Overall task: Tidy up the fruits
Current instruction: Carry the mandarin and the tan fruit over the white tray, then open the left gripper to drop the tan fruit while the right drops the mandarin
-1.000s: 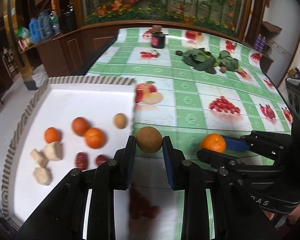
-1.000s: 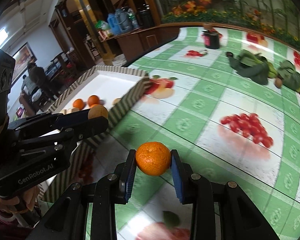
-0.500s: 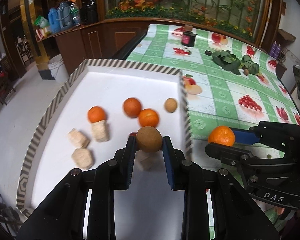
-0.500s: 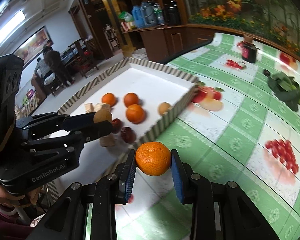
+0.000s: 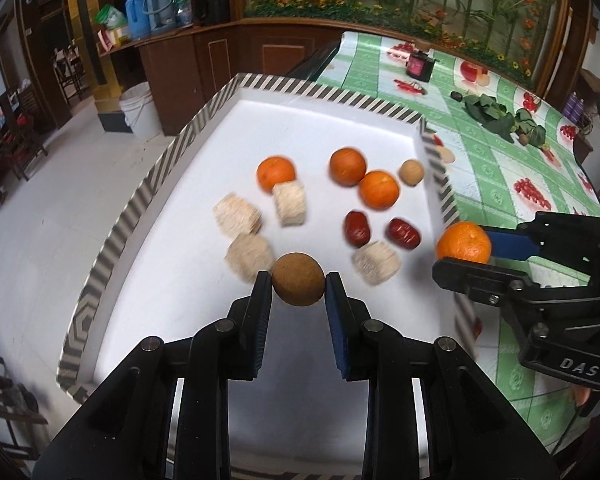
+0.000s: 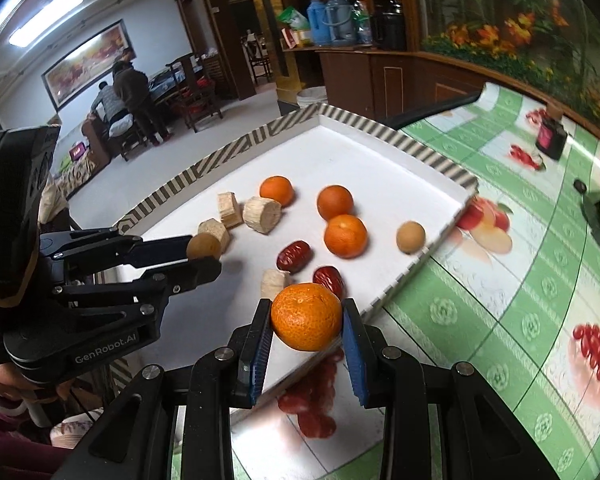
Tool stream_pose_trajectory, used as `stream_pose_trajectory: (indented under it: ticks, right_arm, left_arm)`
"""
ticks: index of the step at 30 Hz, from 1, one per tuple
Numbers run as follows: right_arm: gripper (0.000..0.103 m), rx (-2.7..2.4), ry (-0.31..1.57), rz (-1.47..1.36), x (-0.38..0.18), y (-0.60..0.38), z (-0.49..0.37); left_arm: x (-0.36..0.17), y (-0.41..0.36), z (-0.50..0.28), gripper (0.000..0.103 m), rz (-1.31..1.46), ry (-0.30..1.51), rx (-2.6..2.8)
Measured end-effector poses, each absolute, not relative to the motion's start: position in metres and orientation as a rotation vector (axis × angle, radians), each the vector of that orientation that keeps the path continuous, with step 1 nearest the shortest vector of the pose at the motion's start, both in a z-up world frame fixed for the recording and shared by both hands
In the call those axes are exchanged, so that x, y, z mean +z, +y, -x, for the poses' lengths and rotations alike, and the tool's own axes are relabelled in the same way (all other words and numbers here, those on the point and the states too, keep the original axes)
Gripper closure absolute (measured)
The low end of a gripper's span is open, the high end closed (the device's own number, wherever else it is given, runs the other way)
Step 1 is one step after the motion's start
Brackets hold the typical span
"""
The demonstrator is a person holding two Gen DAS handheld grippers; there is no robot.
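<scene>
Your left gripper (image 5: 298,285) is clamped on a round brown fruit (image 5: 298,284) and hangs over the near part of the white tray (image 5: 320,120), while your right gripper (image 6: 306,318) pinches an orange mandarin (image 6: 306,316) above the tray's near right edge. The tray has a striped grey-and-cream rim and a plain white floor, and it lies on a glossy tablecloth (image 6: 520,280) checked in green and white and printed with apples, cherries and strawberries. Already lying in the tray are three mandarins (image 5: 379,189), a second small brown fruit (image 5: 411,172) close to the right wall, two dark red dates (image 5: 403,233) and four pale, fibrous cut chunks (image 5: 236,216) — all loosely scattered, some touching. Farther along the table sit a dark jar with a pink label (image 5: 419,65) and a heap of green leaves (image 5: 500,118). Behind the table runs a dark wooden cabinet (image 6: 388,76) under a panel of painted flowers and bamboo, with blue flasks (image 6: 332,20) on its top. A white bucket (image 5: 139,110) stands on the pale tiled floor beside the cabinet. In the right view the room opens out — two people (image 6: 124,96) stand at a table with dark wooden chairs under a long framed picture (image 6: 86,62), and a strip light glows on the ceiling.
</scene>
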State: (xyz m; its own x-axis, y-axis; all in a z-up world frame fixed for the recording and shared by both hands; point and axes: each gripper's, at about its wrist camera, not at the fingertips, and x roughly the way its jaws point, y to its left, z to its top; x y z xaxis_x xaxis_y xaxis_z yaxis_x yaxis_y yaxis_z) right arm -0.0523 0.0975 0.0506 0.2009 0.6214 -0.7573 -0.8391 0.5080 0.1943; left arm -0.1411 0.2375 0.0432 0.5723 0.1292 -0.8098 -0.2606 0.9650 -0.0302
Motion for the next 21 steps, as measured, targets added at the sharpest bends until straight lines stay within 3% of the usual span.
stream_pose_trajectory:
  ticks: [21]
  right_arm:
    - [0.07,1.114,0.906,0.454,0.026,0.139,0.076]
  left_arm:
    - [0.029,0.247,0.137,0.076,0.172,0.95,0.265]
